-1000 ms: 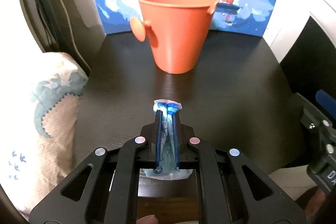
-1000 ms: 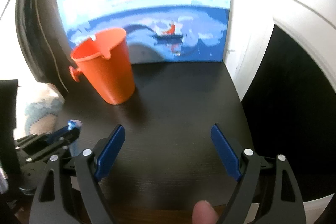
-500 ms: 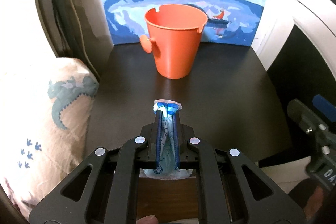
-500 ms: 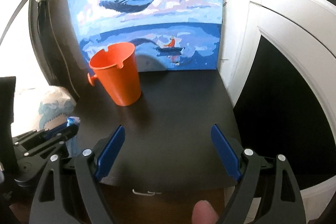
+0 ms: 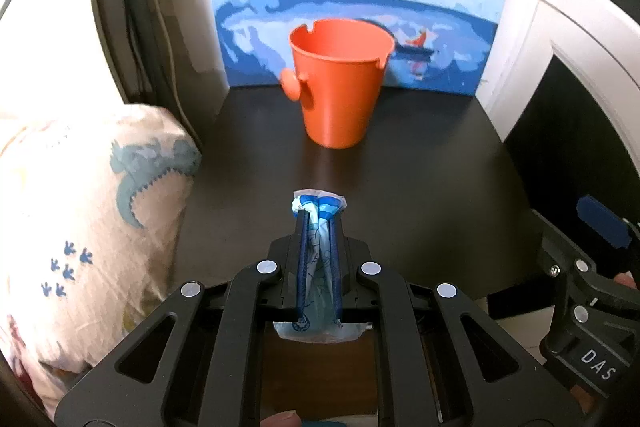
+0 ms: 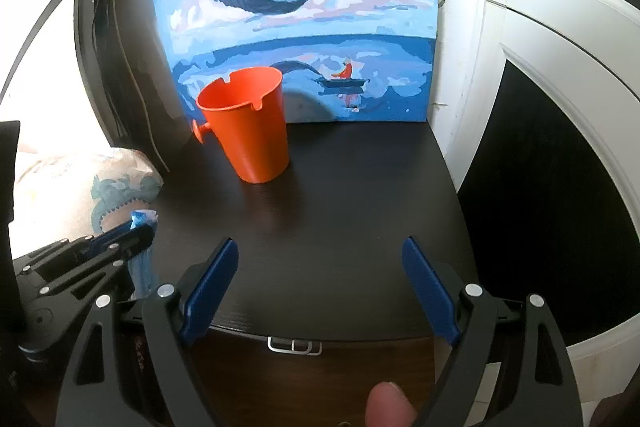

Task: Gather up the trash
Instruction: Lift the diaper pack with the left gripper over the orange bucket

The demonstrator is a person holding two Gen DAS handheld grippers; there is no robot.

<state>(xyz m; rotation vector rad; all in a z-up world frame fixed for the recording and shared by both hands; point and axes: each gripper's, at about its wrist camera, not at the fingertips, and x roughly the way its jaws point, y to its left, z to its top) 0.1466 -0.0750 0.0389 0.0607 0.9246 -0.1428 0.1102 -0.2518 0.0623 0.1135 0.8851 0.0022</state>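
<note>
Left wrist view: left gripper (image 5: 319, 217) clamped on crumpled blue-white plastic wrapper (image 5: 318, 251), aimed at orange plastic bucket (image 5: 339, 87) upright on dark wood surface (image 5: 420, 163), well apart, likely trash destination. Right gripper (image 6: 320, 281) spread apart, empty, over surface front edge.

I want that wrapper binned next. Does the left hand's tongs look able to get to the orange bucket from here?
Probably yes. The left tongs, shut on the wrapper, face the orange bucket across bare dark tabletop; nothing lies between, and its mouth is open.
</note>
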